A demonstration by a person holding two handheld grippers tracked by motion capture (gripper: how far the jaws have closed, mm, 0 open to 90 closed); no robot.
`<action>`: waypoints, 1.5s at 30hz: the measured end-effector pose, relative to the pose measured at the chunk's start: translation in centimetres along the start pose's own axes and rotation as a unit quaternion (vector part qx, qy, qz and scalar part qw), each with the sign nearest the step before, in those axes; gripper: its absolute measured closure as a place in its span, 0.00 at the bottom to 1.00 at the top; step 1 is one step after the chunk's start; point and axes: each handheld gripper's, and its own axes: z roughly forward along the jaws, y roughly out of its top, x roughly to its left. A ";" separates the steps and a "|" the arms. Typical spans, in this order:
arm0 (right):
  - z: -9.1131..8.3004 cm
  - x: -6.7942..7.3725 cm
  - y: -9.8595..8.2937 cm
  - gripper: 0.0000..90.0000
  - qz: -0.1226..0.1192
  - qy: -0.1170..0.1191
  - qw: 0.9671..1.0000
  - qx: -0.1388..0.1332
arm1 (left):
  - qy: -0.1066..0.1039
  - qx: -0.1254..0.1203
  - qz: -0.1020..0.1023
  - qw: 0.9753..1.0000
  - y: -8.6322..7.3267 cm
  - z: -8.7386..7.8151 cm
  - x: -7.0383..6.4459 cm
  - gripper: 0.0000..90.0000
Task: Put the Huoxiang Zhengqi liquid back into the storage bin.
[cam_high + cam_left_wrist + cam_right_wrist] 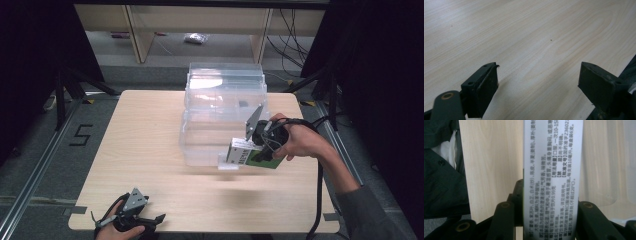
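A green and white medicine box (245, 153) hangs just above the table, in front of the clear plastic drawer unit (222, 112). My right gripper (255, 150) is shut on the box, held by a hand coming from the right. In the right gripper view the box (552, 175) stands between the two jaws, its white side printed with small black text. My left gripper (152, 221) rests at the table's front left edge, open. In the left gripper view its fingers (485, 87) stand wide apart over bare wood with nothing between them (537, 90).
The light wooden table (145, 150) carries the clear drawer unit at its back middle. Black tripod legs (70, 87) stand on the floor at both sides. A black cable (320, 200) trails from the right gripper past the table's right edge.
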 end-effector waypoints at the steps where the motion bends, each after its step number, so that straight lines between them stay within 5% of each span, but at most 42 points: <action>1: 0.0 -0.4 0.1 0.72 -0.009 0.001 1.000 -0.005 | 0.001 -0.004 -0.003 1.000 0.0 0.0 -0.1 0.17; 17: 0.0 -4.9 0.6 0.72 0.011 -0.012 1.000 -0.005 | -0.002 0.000 -0.003 1.000 -0.1 0.0 0.0 0.17; 23: 1.2 -6.9 0.4 0.72 -0.005 -0.010 1.000 -0.002 | -0.003 -0.004 -0.008 1.000 -0.1 0.1 0.0 0.17; 26: 2.2 -7.8 0.3 0.72 0.017 -0.005 1.000 0.005 | -0.005 0.000 -0.010 1.000 -0.1 0.1 -0.1 0.17; 29: 3.0 -8.7 0.4 0.72 0.006 -0.001 1.000 0.001 | -0.005 -0.001 -0.008 1.000 -0.1 0.1 -0.1 0.17; 35: 4.4 -9.7 0.4 0.72 0.000 -0.002 1.000 0.019 | -0.004 -0.003 -0.007 1.000 -0.2 0.0 0.0 0.17; 36: 4.6 -9.5 0.3 0.72 0.022 0.006 1.000 0.017 | -0.004 0.000 -0.007 1.000 -0.2 0.0 0.0 0.17; 41: 5.9 -10.4 0.1 0.72 -0.007 0.000 1.000 0.029 | -0.003 -0.001 -0.005 1.000 -0.2 0.0 0.0 0.17; 43: 6.2 -10.0 0.1 0.72 0.016 0.003 0.999 0.045 | -0.003 0.000 -0.005 1.000 -0.3 0.0 0.0 0.17; 45: 6.6 -10.1 0.1 0.72 0.006 0.009 0.999 0.043 | -0.005 0.000 -0.006 1.000 -0.3 -0.1 0.0 0.17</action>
